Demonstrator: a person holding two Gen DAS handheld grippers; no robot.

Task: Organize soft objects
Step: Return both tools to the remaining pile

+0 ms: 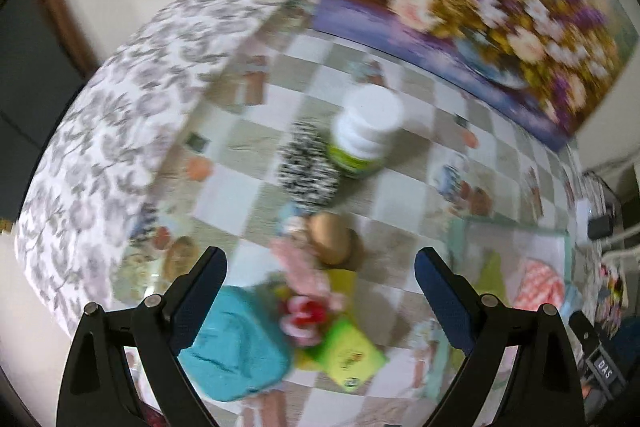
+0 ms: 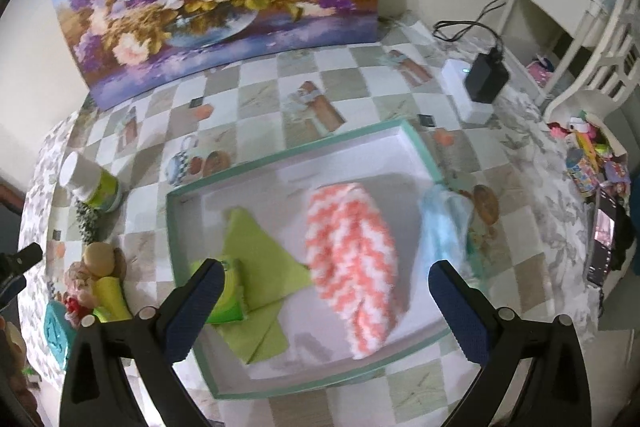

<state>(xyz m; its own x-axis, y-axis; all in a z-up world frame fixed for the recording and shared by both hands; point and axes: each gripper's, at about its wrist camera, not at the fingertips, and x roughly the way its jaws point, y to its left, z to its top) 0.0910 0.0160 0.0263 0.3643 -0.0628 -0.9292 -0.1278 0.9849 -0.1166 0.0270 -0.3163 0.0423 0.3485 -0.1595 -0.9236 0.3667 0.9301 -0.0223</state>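
Both sets of jaws stand wide apart with nothing between them: my left gripper (image 1: pixel 320 291) hangs over the heap of loose things, my right gripper (image 2: pixel 325 301) over the box (image 2: pixel 420 147). Starting at the left, the left wrist view is blurred, but I can make out a teal cloth (image 1: pixel 236 343) lying under the left finger, then a pink and red soft toy (image 1: pixel 306 311) touching a yellow-green packet (image 1: pixel 350 355), with a tan round lump (image 1: pixel 332 239), a black-and-white scrubber (image 1: pixel 308 167) and a white-lidded jar (image 1: pixel 366 131) farther up the checked tablecloth (image 1: pixel 400 323). Moving right, the box already holds a green napkin (image 2: pixel 260 259), a small green packet (image 2: pixel 226 291) and a coral-and-white fuzzy sock (image 2: pixel 352 267); a pale blue cloth (image 2: pixel 440 227) is draped at its right rim, though I cannot tell if it lies inside. I judge the sorting is partly done, with the heap still waiting. Next I would lower the left gripper onto the pink toy or the teal cloth, close gently, and carry it right to the box.
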